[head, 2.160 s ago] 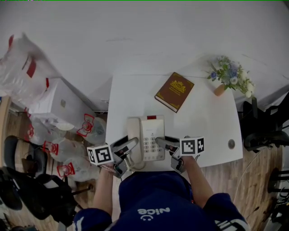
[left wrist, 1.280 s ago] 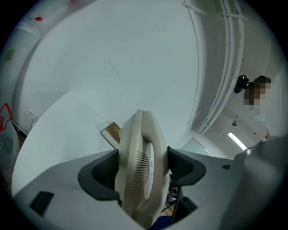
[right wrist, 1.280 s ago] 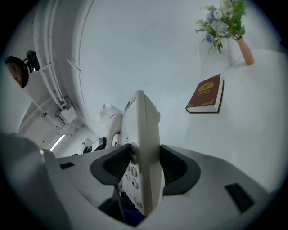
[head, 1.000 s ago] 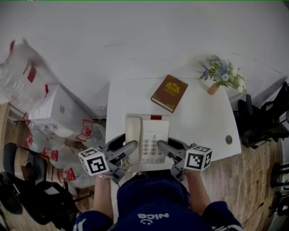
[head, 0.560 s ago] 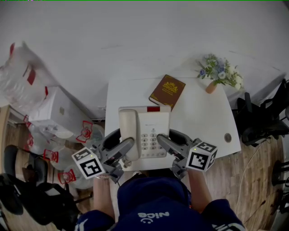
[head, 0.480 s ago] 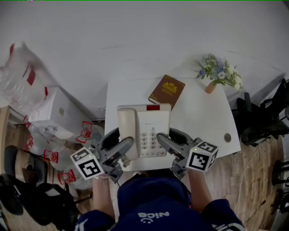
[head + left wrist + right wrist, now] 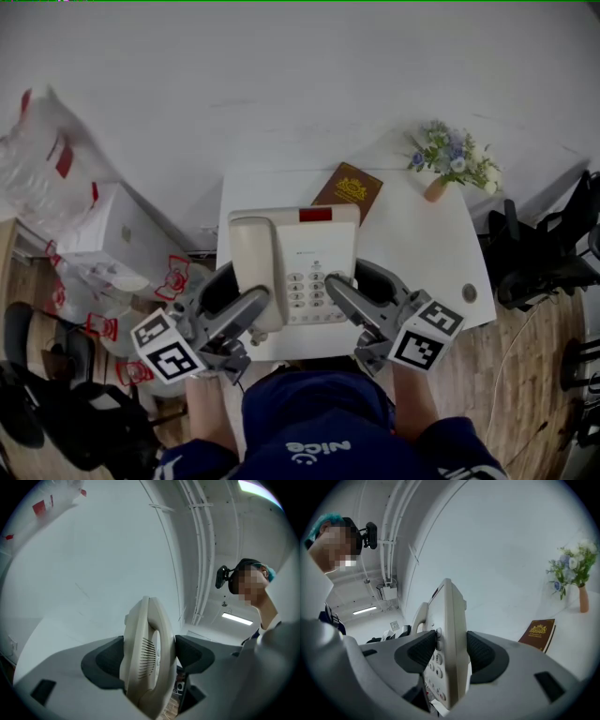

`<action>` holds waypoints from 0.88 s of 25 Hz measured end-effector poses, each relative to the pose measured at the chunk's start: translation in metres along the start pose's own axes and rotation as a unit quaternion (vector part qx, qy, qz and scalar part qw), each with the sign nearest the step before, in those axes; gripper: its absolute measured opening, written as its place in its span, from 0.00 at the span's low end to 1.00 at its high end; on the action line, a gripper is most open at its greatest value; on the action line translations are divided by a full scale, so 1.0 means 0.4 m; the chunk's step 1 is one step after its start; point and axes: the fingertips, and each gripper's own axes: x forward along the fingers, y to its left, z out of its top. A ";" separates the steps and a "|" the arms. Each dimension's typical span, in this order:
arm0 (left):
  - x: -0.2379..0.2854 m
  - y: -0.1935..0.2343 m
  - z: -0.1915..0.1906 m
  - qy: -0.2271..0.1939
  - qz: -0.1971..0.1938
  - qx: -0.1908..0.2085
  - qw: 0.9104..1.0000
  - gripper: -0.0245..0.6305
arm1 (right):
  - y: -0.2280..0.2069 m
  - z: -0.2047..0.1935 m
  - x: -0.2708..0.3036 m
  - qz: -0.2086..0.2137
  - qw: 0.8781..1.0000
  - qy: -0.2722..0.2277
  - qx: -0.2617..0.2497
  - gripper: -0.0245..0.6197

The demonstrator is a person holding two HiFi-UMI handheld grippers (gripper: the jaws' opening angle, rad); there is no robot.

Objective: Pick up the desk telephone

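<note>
The cream desk telephone (image 7: pixel 292 261), with its handset on the left and a keypad, is held up above the white table (image 7: pixel 431 253) and tilted toward me. My left gripper (image 7: pixel 242 309) is shut on its handset side (image 7: pixel 146 658). My right gripper (image 7: pixel 339 298) is shut on the keypad side (image 7: pixel 449 660). In both gripper views the phone stands edge-on between the dark pads, with wall and ceiling behind it.
A brown book (image 7: pixel 349 186) lies on the table behind the phone, partly hidden by it, also seen as the book (image 7: pixel 541 633). A small vase of flowers (image 7: pixel 448 161) stands at the table's far right corner. Plastic bags and a white box (image 7: pixel 103 234) sit left of the table.
Both grippers have lifted the telephone off the table and toward me; it looks larger and now covers part of the book.
</note>
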 end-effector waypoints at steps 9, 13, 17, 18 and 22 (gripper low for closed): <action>-0.013 -0.055 0.088 -0.027 -0.016 0.047 0.998 0.58 | 0.064 0.078 0.019 0.024 0.998 -0.033 -0.037 0.39; -0.010 -0.072 0.115 -0.035 -0.023 0.065 0.997 0.58 | 0.080 0.111 0.024 0.031 0.997 -0.049 -0.054 0.40; -0.009 -0.080 0.129 -0.040 -0.024 0.074 0.996 0.58 | 0.088 0.129 0.029 0.036 0.995 -0.057 -0.067 0.40; -0.008 -0.081 0.130 -0.040 -0.024 0.076 0.996 0.58 | 0.088 0.131 0.029 0.037 0.995 -0.057 -0.068 0.40; -0.007 -0.082 0.134 -0.040 -0.025 0.080 0.996 0.58 | 0.088 0.133 0.030 0.038 0.995 -0.061 -0.068 0.40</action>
